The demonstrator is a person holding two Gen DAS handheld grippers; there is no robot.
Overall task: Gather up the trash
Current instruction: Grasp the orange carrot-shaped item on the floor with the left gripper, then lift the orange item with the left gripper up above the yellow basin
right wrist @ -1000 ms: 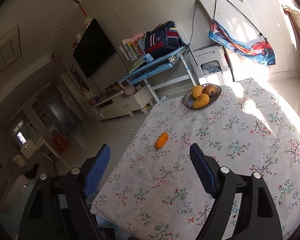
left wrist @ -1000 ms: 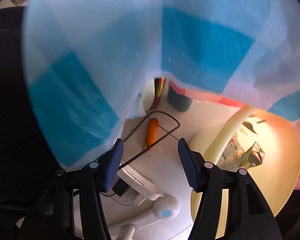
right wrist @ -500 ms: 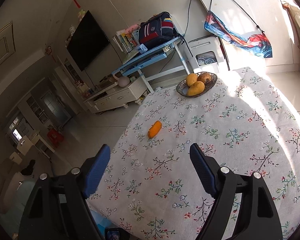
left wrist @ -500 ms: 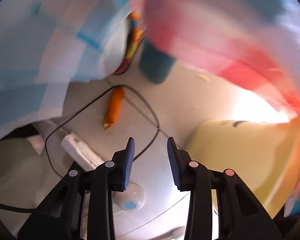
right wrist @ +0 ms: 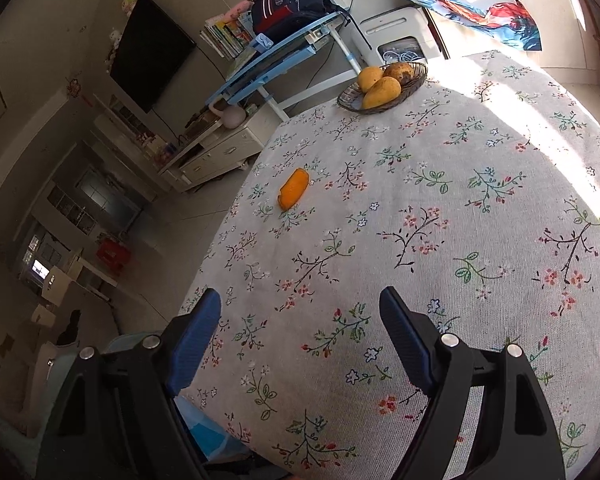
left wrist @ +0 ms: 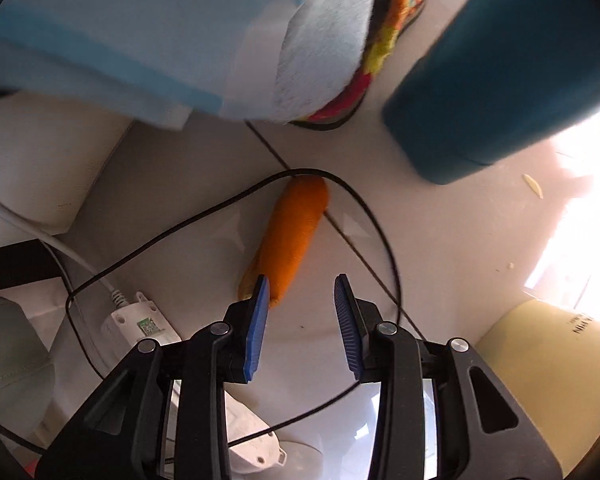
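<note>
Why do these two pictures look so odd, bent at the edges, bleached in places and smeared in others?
Both views are fisheye, so straight lines bow and dark corners creep in. In the left wrist view, sunlight on the floor blows out to white, and the teal bin and blue cloth up close are smeared. In the right wrist view, sun bleaches the far tablecloth.

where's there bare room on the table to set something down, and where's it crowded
Most of the floral tablecloth is bare: the wide stretch between the orange peel, the fruit basket at the far edge and the right gripper. On the floor it is crowded: a black cable loops round the second orange peel.
</note>
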